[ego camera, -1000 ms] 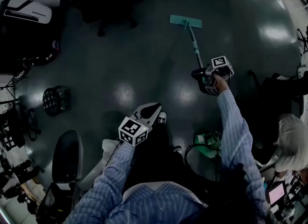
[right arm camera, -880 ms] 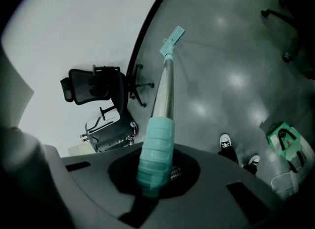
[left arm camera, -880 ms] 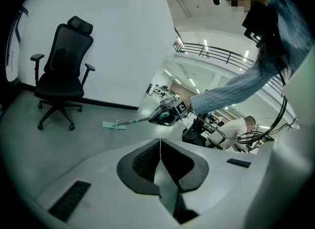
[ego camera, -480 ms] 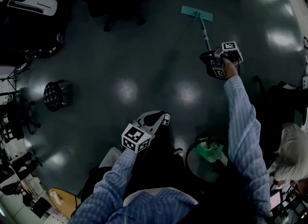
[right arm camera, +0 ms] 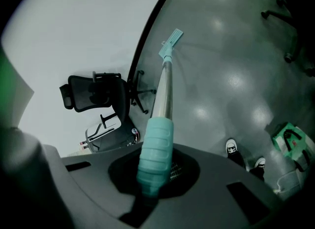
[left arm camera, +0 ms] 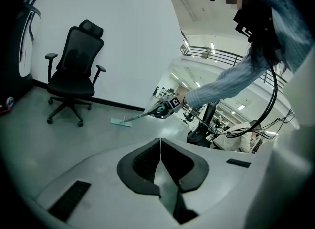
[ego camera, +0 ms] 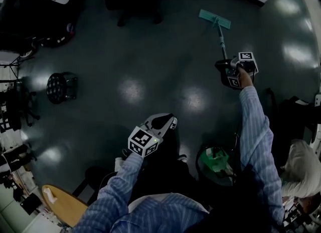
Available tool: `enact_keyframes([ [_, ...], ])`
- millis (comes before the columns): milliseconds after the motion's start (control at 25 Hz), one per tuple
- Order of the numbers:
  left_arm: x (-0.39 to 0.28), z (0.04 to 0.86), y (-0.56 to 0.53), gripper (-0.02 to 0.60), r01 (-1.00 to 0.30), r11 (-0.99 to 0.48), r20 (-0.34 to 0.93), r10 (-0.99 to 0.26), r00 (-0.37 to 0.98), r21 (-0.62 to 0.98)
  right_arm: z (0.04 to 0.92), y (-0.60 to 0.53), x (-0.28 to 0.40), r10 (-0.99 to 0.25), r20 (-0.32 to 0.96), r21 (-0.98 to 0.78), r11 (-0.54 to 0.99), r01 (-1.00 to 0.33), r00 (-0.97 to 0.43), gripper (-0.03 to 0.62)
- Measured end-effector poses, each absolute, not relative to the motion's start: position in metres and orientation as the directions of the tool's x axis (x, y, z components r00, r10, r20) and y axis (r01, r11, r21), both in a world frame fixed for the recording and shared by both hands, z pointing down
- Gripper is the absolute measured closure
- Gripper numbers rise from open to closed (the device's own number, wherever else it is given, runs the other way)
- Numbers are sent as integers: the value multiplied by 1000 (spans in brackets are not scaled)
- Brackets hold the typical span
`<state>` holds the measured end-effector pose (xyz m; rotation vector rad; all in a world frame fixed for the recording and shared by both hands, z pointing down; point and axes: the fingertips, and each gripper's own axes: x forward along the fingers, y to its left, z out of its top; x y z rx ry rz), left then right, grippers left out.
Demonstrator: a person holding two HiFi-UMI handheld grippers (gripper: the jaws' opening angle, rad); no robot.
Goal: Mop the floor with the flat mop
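Note:
The flat mop has a teal head [ego camera: 214, 18] lying on the dark floor near the far wall, with a metal pole [ego camera: 221, 42] running back to my right gripper [ego camera: 226, 72]. In the right gripper view the teal ribbed handle [right arm camera: 155, 151] sits between the jaws, which are shut on it, and the pole leads out to the mop head [right arm camera: 171, 42]. My left gripper [ego camera: 163, 122] hangs shut and empty in front of my body. Its own view shows the jaws meeting at a thin seam [left arm camera: 160, 161], and the mop head [left arm camera: 120, 122] far off.
A black office chair [left arm camera: 74, 70] stands by the white wall, left of the mop. A round black stool [ego camera: 59, 87] is at the left. A green bucket [ego camera: 214, 160] sits near my feet. Dark equipment [ego camera: 25, 6] lines the far left; a seated person [ego camera: 301, 169] is at right.
My right gripper and the mop have shifted right and slightly toward me in the head view; the view itself has turned. The left gripper stays shut in front of my body.

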<state>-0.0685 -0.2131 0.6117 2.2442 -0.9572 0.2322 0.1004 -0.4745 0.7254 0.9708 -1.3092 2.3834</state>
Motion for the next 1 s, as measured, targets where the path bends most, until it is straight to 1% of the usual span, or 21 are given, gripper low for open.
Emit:
enact_keyframes([
  [240,-79,607,-197,575,-705,-490,404,-587,701,512,724,-411,97,-40,668,-640,-541,-546,-743,586],
  [400,-80,599,-193,575,-704,-501,401,-586,704,504,713,-366,91,-21,656,-639,-548,-540,-754,585],
  [1000,-37,565,-159,575,-651,-590,368,-539,758,478,676,-186,119,-19,615,-645,-588,-488,-789,586],
])
